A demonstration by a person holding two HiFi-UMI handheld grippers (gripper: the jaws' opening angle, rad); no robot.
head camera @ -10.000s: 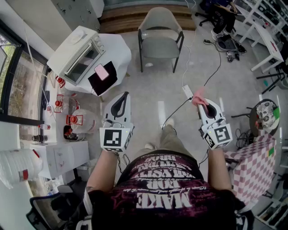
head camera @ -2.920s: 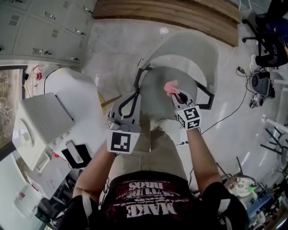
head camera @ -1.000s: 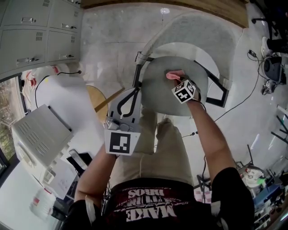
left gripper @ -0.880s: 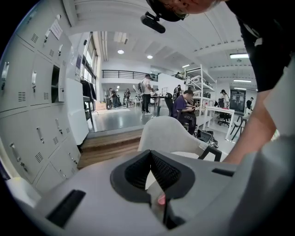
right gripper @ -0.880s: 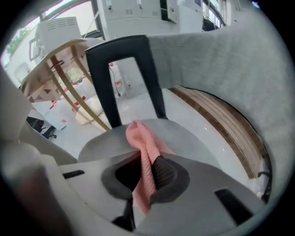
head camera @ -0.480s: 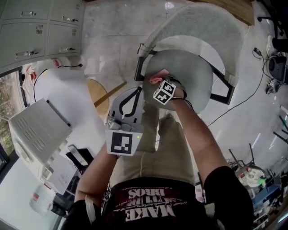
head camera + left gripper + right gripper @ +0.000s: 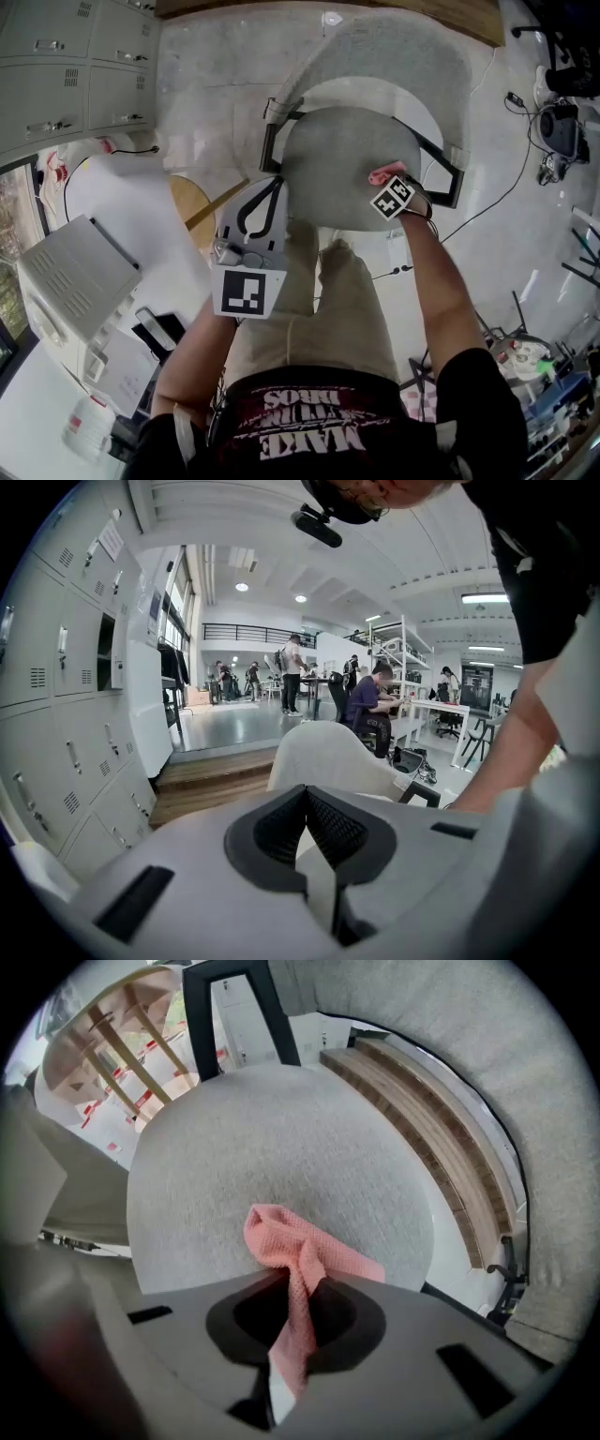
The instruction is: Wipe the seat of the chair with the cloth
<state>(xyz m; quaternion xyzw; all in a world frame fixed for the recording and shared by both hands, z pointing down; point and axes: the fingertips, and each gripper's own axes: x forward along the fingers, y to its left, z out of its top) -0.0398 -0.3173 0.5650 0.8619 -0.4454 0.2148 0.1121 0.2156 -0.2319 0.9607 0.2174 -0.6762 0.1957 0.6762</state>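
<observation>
One pink cloth [image 7: 286, 1241] clamped in right tongs [image 7: 298, 1309] — pressed on chair seat [image 7: 337, 159], left tongs [image 7: 306, 799] together, empty.

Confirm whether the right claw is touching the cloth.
Touching. The right gripper view shows the cloth pinched between the jaws of the right claw, with its free end bunched over the seat.

Seat [image 7: 337, 169] open from front; backrest [image 7: 403, 52] and armrests [image 7: 268, 150] wall it
</observation>
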